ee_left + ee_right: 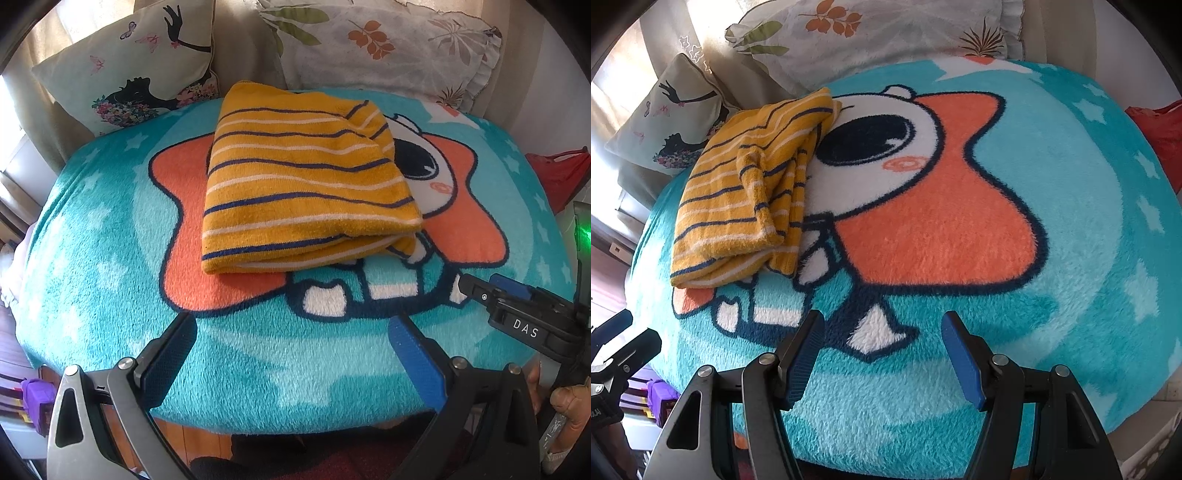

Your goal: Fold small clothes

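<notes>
Striped garment [306,177] folded; right gripper [476,291] reads "DAS".

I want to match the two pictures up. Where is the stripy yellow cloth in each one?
Left wrist view: the stripy yellow cloth lies folded in the upper middle, straight ahead of the open left claw.
Right wrist view: the stripy yellow cloth sits at the left, off to the side of the open right claw.
Shared landmark: the big cartoon eye on the blanket, right beside the cloth.
</notes>
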{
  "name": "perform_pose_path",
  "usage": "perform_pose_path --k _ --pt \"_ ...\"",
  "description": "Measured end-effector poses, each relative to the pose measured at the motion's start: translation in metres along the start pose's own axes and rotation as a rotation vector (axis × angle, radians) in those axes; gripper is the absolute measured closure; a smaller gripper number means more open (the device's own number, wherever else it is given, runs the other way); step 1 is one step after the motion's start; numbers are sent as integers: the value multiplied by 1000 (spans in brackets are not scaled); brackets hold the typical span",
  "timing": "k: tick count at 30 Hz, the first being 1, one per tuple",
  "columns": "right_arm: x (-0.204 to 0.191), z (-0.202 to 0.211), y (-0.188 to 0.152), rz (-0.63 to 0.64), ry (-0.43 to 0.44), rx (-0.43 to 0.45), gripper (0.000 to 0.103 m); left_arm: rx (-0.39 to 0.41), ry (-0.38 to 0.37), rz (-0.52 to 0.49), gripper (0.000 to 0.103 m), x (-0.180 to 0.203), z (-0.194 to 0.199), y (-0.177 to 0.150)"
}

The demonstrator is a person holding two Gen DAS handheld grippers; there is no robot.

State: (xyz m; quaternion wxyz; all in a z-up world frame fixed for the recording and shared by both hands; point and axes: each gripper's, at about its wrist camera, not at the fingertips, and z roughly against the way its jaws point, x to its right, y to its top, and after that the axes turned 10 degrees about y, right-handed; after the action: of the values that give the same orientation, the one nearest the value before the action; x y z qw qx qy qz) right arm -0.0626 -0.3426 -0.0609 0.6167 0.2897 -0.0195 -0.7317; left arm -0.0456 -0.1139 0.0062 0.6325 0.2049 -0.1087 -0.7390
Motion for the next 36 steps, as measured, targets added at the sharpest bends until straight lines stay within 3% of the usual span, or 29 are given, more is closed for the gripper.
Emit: perform_pose_path --k 10,20,26,31,36 --pt "-3 2 -4 18 9 -2 33 21 9 18 0 -4 7 -3" --pt "-24 4 -10 92 1 1 33 167 -9 45 0 -11 36 -4" --pt "-50 6 -6 207 -24 29 32 249 -42 102 0 -26 48 -2" --pt "-72 1 9 248 -18 34 32 198 -69 151 0 -43 37 -1" --pt "-90 -7 24 258 -8 36 32 129 -45 158 0 -50 20 -4"
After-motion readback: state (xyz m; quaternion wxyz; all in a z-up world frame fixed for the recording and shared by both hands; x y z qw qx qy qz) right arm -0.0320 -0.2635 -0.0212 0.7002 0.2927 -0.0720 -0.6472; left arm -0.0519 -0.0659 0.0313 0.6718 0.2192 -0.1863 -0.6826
